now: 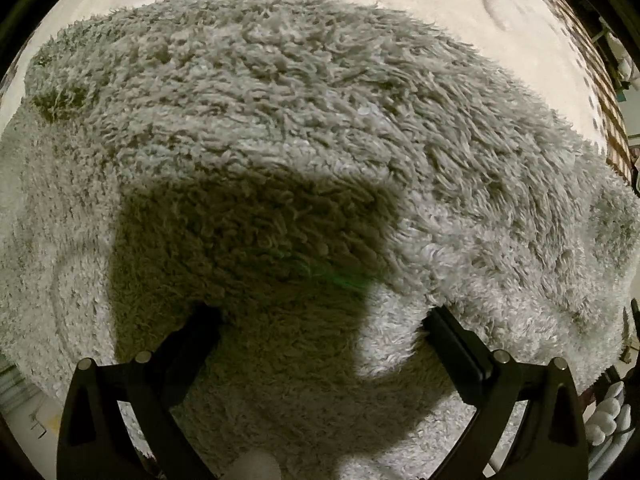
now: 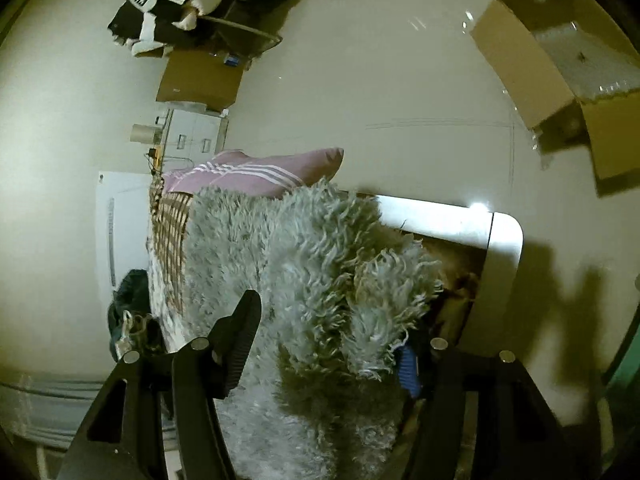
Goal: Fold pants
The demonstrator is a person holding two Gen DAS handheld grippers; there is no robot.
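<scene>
The pants are grey shaggy fleece (image 1: 304, 128) and fill most of the left wrist view, lying folded on a pale bed cover (image 1: 460, 16). My left gripper (image 1: 320, 316) is open, its fingers spread wide and pressed down into the fleece; the tips sink into the pile. In the right wrist view a bunched part of the same fleece pants (image 2: 312, 264) lies between the fingers of my right gripper (image 2: 328, 328). Its jaws stand wide apart, the left finger (image 2: 240, 340) clear of the cloth, the right finger hidden behind the fleece.
A pink striped pillow (image 2: 260, 172) and a brown checked cloth (image 2: 170, 240) lie beyond the pants. A white bed frame corner (image 2: 504, 240) is at the right. Cardboard boxes (image 2: 560, 72), white drawers (image 2: 196, 136) and piled clothes (image 2: 168, 12) stand on the floor.
</scene>
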